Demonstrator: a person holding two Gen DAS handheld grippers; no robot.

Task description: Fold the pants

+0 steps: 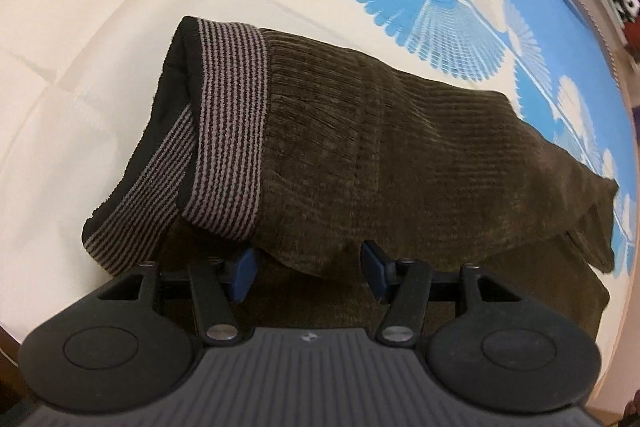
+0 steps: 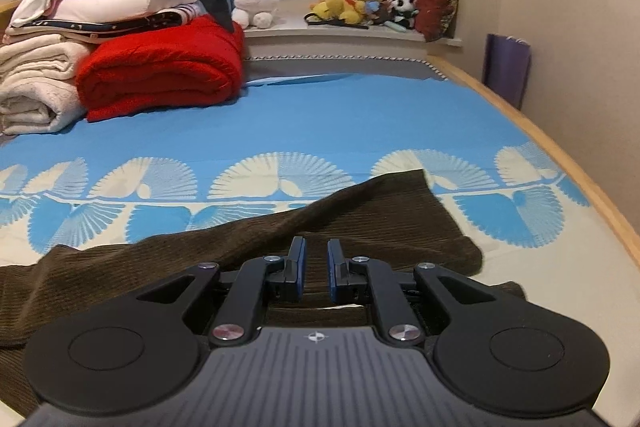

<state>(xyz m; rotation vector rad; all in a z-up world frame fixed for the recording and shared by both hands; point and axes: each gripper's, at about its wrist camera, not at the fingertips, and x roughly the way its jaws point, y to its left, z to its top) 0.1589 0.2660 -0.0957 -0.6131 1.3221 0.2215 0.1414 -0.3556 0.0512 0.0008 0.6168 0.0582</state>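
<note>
Having laid one fold in the pants [image 1: 400, 155], my left tool [image 1: 308, 273] gapes empty; right tool [image 2: 316, 269], nearly closed, holds nothing; next, grip the waistband [image 1: 230, 131].

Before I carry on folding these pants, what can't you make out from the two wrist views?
- Left wrist view: the pants' near edge, hidden under the left gripper.
- Right wrist view: whether the right gripper pinches any fabric; its nearly shut pads show only a narrow gap.
- Right wrist view: the striped waistband, outside the frame.
- Both views: the leg ends, cut off by edges or folds.
</note>
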